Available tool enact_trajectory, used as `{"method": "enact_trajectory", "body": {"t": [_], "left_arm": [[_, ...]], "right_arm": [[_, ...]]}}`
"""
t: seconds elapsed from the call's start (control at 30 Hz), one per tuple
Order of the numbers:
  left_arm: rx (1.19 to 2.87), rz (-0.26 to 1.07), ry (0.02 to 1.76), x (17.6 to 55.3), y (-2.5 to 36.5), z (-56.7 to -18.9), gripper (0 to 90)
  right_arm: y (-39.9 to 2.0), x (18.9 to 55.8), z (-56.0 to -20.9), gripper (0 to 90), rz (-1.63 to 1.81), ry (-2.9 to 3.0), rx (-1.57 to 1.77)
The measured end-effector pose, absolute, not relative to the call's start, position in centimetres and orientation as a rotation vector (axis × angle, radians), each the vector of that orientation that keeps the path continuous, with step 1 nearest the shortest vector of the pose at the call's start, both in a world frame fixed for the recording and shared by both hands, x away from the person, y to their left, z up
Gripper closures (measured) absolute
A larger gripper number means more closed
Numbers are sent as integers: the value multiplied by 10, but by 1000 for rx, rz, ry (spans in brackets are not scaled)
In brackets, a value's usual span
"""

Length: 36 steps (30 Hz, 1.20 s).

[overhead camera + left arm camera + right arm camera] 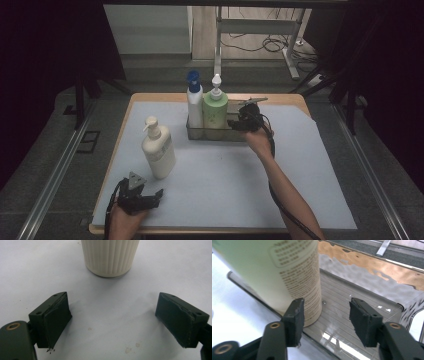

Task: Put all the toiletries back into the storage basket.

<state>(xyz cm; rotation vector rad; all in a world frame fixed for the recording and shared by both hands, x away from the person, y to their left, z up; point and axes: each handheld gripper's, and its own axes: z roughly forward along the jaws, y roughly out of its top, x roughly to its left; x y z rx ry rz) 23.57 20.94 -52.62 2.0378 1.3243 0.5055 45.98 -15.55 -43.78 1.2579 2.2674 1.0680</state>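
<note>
Two claws released, right claw (325, 322) over tray (362, 285) edge beside green bottle (287, 277), left claw (113, 322) facing cream bottle (110, 257).

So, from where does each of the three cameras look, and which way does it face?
High view: above the person's side, facing forward and down on the table; both forearms and tongs show.
Left gripper view: rides the left tongs, facing the cream bottle; open jaws show.
Right gripper view: rides the right tongs, facing the green bottle in the metal tray; open jaws show.
Shared: the high view also shows the cream bottle and green bottle.
</note>
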Motion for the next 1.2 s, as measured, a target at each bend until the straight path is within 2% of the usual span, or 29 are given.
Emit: {"method": "enact_trajectory", "body": {"t": [0.33, 0.83, 1.2], "left_arm": [[2037, 506, 1324, 236, 209, -526, 119], [2038, 504, 1325, 236, 209, -526, 119], [2040, 499, 1325, 236, 209, -526, 119]], "right_arm": [[-158, 444, -429, 310, 1087, 2286, 1193], [-164, 418, -421, 185, 1061, 2358, 1073], [-174, 395, -417, 128, 1078, 2383, 1019]]}}
